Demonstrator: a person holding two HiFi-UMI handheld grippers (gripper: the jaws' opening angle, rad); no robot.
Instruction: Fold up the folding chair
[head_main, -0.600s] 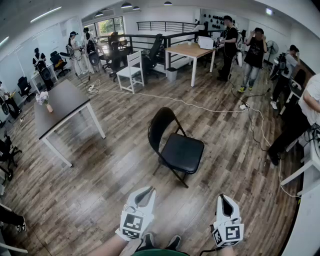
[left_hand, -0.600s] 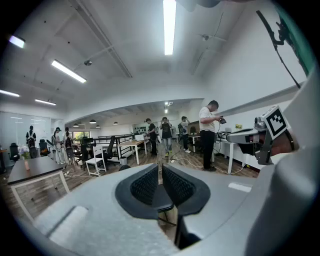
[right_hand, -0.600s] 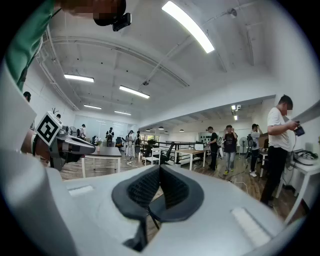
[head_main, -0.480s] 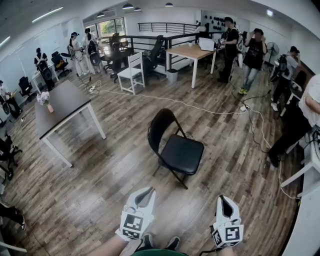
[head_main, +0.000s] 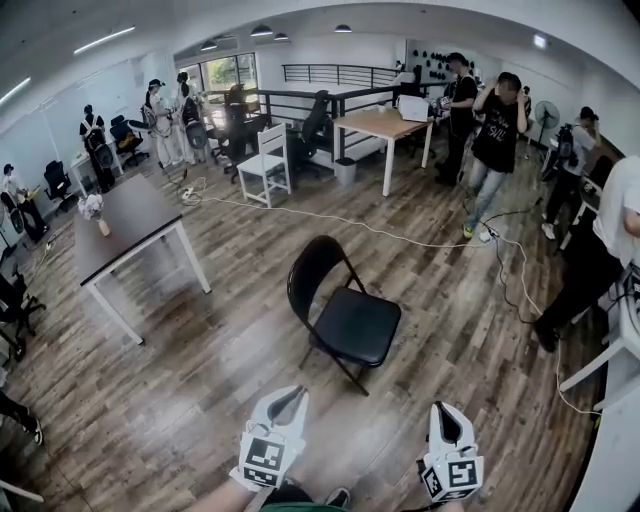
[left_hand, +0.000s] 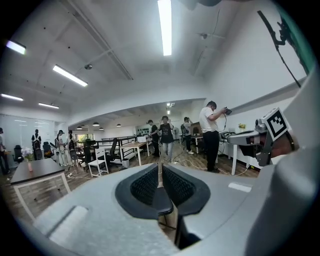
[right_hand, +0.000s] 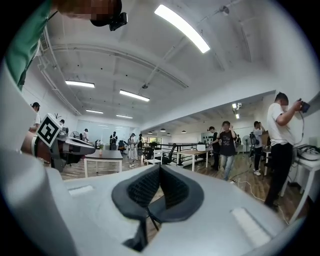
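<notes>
A black folding chair (head_main: 340, 310) stands unfolded on the wooden floor in the middle of the head view, its padded seat towards me and its rounded back behind. Low in that view, well short of the chair, my left gripper (head_main: 285, 402) and my right gripper (head_main: 446, 415) are both shut with nothing in them. In the left gripper view the chair's seat (left_hand: 161, 201) shows through the gap behind the shut jaws. Part of the chair (right_hand: 151, 216) also shows past the jaws in the right gripper view.
A dark table (head_main: 120, 220) stands to the left, a white chair (head_main: 266, 150) and a wooden table (head_main: 380, 125) farther back. A cable (head_main: 420, 240) runs over the floor behind the chair. Several people stand around the room; one person (head_main: 590, 250) leans over at the right edge.
The chair now sits a little lower and to the left in the head view, and both grippers sit slightly lower. A person in dark clothes has walked closer at the back right.
</notes>
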